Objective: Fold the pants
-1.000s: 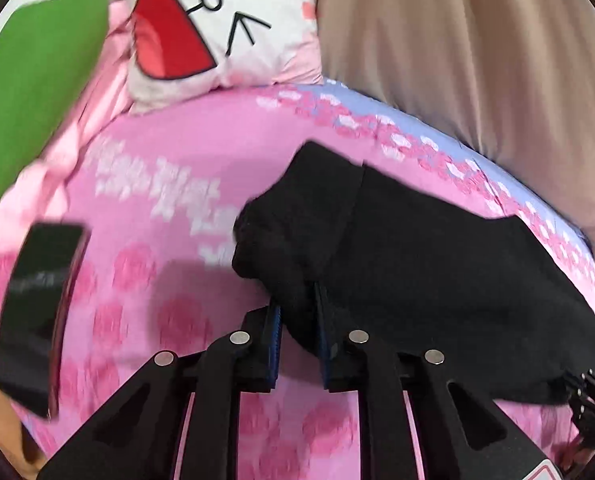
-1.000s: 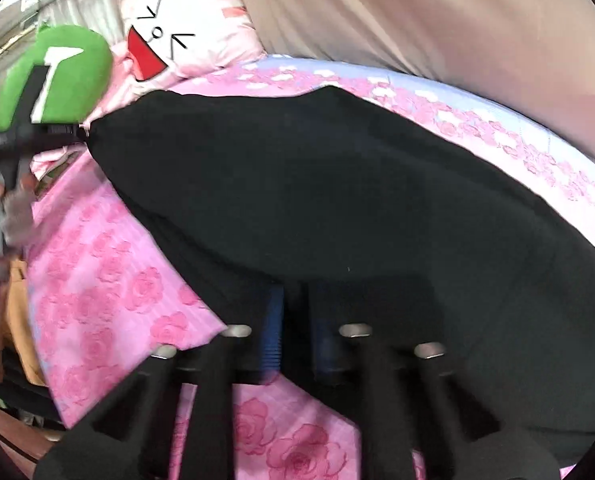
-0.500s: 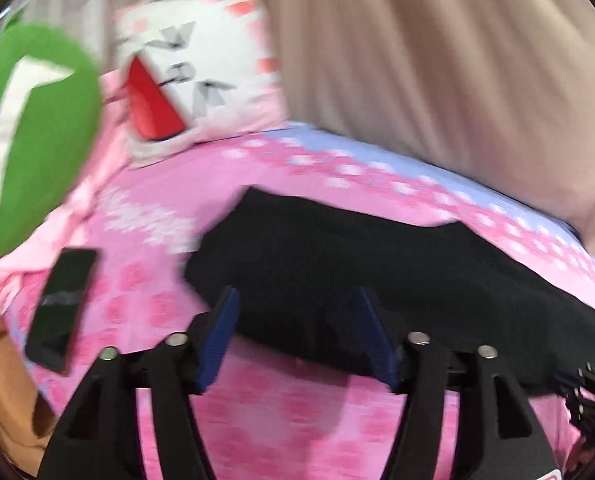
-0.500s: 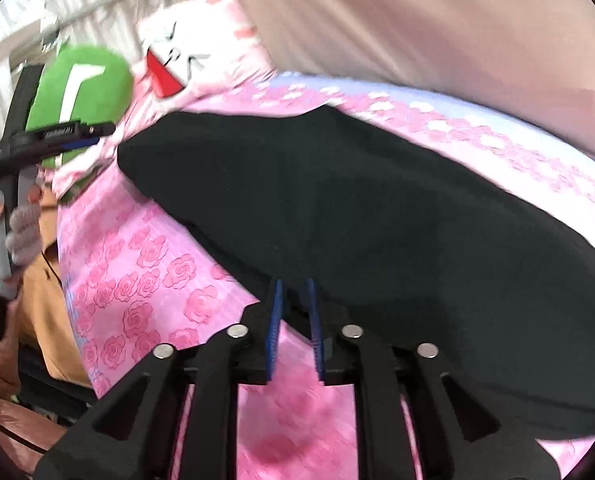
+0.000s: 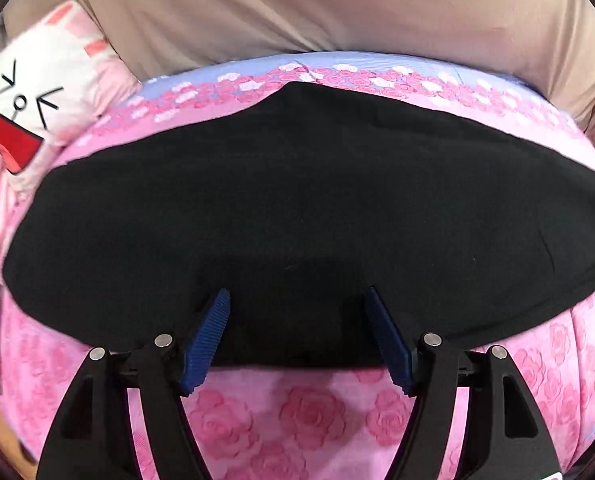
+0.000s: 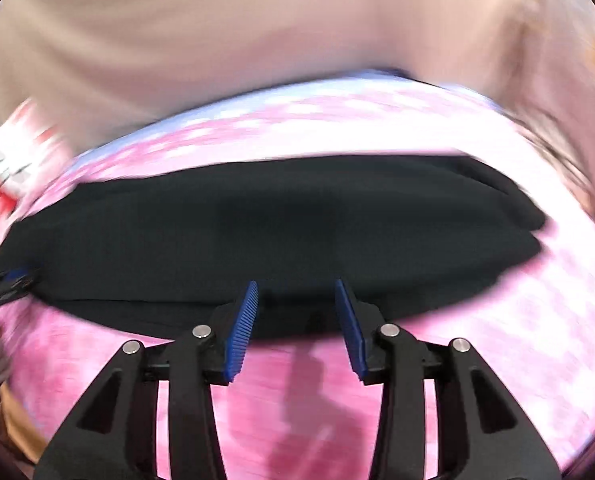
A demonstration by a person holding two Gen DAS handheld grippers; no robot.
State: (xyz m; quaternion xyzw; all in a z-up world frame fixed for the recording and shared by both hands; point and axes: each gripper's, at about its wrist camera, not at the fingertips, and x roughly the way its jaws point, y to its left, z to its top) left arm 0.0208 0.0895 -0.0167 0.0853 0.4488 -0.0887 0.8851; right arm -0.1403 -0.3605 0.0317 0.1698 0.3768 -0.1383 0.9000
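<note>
The black pants [image 5: 297, 208] lie flat across the bed [image 5: 305, 408], a long dark band stretching from the pillow end on the left toward the right edge of the pink rose-print cover. Their near edge runs close to the bed's front edge; the far edge leaves a strip of pink and pale blue cover showing before the beige curtain [image 5: 317, 4] behind the bed.

The left tool [image 5: 297, 296] hangs over the near edge of the pants with its 2 blue pads [image 5: 207, 336] spread wide. Its jaws have just been opening, and nothing is pinched between them (only the flat cloth lies below the gap).

The right tool [image 6: 296, 286] is also parted, though less widely, over the near edge of the pants [image 6: 265, 224]. Its jaws have just been opening too, and no fold of cloth sits between the pads; this view is smeared by motion.

A white cartoon-face pillow [image 5: 37, 108] sits at the bed's far left corner, just beyond the left end of the pants. In the right wrist view, a dark piece of equipment [image 6: 5, 284] shows at the left end of the pants, too blurred to identify.
</note>
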